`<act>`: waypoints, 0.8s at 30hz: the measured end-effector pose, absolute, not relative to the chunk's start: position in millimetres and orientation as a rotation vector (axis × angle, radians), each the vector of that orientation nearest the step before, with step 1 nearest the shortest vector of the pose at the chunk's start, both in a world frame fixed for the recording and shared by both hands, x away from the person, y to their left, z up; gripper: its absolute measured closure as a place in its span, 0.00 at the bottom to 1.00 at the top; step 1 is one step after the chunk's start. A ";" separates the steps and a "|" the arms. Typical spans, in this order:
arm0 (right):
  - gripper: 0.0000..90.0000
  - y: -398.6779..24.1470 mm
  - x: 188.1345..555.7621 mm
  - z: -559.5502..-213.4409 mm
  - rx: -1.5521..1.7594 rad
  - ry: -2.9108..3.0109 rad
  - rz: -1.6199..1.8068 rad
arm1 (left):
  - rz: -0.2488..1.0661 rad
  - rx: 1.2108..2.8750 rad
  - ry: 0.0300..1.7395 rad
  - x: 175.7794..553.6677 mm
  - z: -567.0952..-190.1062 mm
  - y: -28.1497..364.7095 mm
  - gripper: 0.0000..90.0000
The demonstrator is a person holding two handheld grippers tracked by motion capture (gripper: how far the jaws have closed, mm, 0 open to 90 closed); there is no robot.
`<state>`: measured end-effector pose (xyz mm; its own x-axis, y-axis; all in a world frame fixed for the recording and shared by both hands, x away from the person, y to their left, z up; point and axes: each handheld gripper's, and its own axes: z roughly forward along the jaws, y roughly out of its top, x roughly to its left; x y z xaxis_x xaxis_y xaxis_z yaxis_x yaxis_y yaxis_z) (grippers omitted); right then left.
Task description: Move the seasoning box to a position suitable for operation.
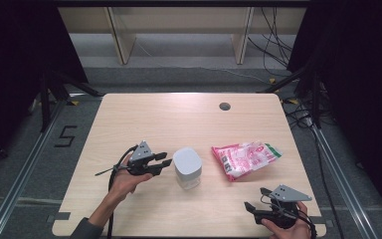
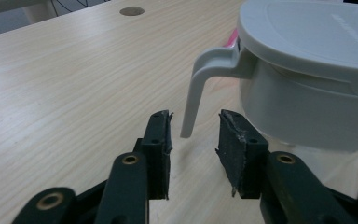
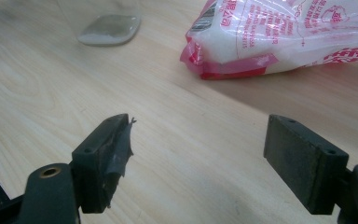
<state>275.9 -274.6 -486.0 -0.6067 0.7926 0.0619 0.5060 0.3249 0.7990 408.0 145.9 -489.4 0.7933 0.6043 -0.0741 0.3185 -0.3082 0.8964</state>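
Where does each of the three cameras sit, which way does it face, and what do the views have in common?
High view: above the person's side, looking forward and down on the table; forearms and the left gripper and right gripper show.
Left gripper view: rides on the left gripper, looking along its jaws at the handle of the white jug.
Right gripper view: rides on the right gripper, jaws wide apart, facing the pink bag.
Shared: the high view also shows the jug and bag.
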 end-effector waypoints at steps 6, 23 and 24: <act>0.26 -275.7 276.8 -486.4 1.154 2.260 1.170 | 0.347 1.944 0.628 415.3 -489.1 137.9 0.77; 0.26 -272.5 273.2 -485.9 1.207 2.286 1.166 | 0.425 1.970 0.590 412.7 -489.7 140.5 0.91; 0.26 -272.7 274.4 -486.5 1.196 2.279 1.176 | 0.431 1.965 0.605 408.8 -489.9 144.1 0.91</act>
